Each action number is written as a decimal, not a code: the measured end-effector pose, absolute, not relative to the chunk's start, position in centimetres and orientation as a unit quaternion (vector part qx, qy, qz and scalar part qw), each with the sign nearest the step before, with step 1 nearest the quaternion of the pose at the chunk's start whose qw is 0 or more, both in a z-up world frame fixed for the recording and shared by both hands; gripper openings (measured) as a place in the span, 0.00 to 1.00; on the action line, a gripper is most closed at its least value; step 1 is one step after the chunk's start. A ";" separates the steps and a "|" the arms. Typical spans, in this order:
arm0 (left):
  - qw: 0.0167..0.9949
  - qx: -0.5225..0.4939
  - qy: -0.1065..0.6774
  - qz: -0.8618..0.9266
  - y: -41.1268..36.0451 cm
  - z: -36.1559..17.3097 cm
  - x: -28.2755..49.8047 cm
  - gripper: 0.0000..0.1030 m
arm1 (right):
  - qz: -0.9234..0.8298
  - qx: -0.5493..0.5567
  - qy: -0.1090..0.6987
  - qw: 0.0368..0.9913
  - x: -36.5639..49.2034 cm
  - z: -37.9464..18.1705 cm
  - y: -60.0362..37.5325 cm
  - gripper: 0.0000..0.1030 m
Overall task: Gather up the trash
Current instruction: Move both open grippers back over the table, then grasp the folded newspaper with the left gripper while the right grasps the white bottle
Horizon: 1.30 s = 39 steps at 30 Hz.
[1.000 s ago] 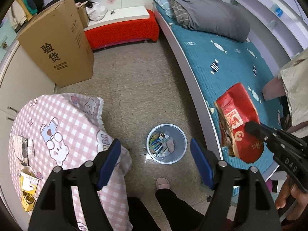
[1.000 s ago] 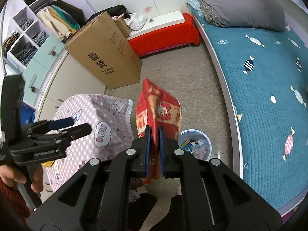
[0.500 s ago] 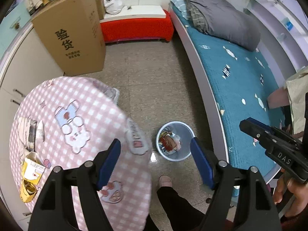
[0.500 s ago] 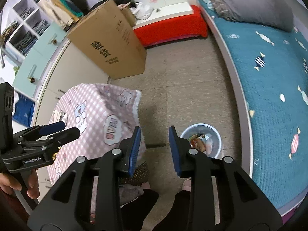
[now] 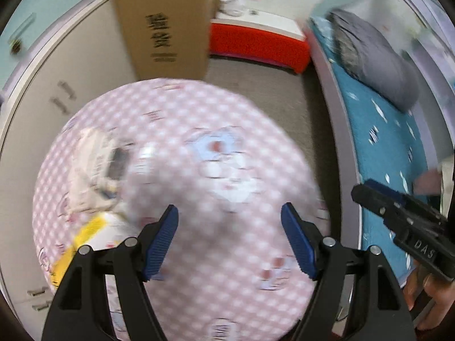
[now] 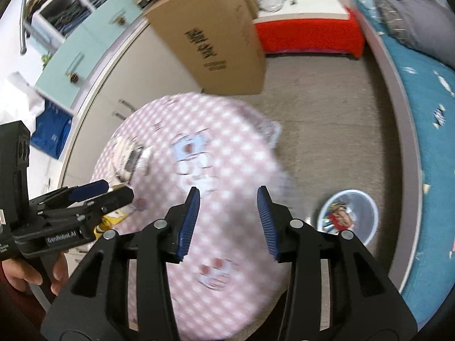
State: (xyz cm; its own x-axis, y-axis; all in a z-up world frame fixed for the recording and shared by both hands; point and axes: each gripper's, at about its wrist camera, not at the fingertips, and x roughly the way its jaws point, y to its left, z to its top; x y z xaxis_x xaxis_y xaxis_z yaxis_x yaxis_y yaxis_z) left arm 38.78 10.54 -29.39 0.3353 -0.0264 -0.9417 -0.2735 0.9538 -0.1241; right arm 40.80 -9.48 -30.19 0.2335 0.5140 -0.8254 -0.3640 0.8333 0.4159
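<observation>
Right wrist view, pink checked table (image 6: pixel 227 147), grey floor (image 6: pixel 335 130), trash bin (image 6: pixel 348 216).

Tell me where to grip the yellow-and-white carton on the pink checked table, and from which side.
Grip the yellow-and-white carton across its narrow sides, coming from above with the left gripper, whose jaws stand open nearest it. It seems to lie flat on the pink checked tablecloth, so a side approach would likely just push it. Blur hides its exact shape.
</observation>
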 end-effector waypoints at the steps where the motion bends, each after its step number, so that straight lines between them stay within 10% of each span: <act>1: 0.805 -0.138 0.571 0.086 12.1 -29.7 38.4 0.71 | 0.287 0.064 0.556 0.777 40.7 -30.6 -7.3 0.41; 27: 0.754 -0.251 0.593 0.129 30.5 -37.6 34.6 0.71 | 0.289 -0.024 0.604 0.743 40.9 -38.8 15.8 0.51; 32: 0.755 -0.245 0.599 0.108 30.0 -38.1 35.5 0.69 | 0.294 -0.046 0.600 0.743 41.3 -39.2 16.3 0.25; 39: 0.741 -0.228 0.627 0.077 28.4 -39.5 36.9 0.30 | 0.303 -0.035 0.602 0.738 40.9 -38.7 14.9 0.25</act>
State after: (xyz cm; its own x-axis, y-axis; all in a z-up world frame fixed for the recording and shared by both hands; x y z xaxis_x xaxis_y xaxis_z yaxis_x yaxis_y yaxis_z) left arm 36.89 28.41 -39.49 0.2012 -0.1720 -0.9643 -0.3998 0.8843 -0.2411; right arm 40.87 14.94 -38.66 0.0905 0.4055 -0.9096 -0.4897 0.8134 0.3139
